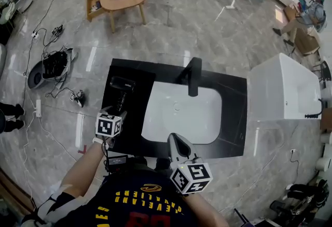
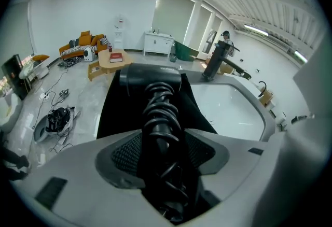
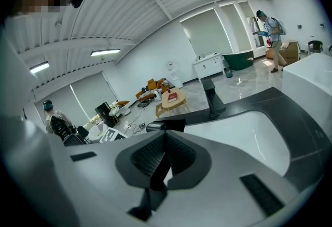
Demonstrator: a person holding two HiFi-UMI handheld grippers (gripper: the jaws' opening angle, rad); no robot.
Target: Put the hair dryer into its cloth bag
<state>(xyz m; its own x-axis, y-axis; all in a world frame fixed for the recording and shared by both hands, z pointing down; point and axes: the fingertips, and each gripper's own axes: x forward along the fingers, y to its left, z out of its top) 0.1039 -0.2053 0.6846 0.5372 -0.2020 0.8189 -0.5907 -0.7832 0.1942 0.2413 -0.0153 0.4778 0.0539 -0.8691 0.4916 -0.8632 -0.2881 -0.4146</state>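
My left claw (image 2: 165, 138) is wide around the handle of the hair dryer (image 2: 150, 78), which lies on its cloth bag (image 2: 116, 112) on the bench (image 1: 233, 117). My right claw (image 3: 165, 140) is closed and empty. I think I am grabbing; next I squeeze and lift.

The hair dryer (image 2: 153, 80) is covering the cloth bag's (image 2: 115, 114) middle; its handle end is vanishing inside the left gripper (image 2: 166, 161).
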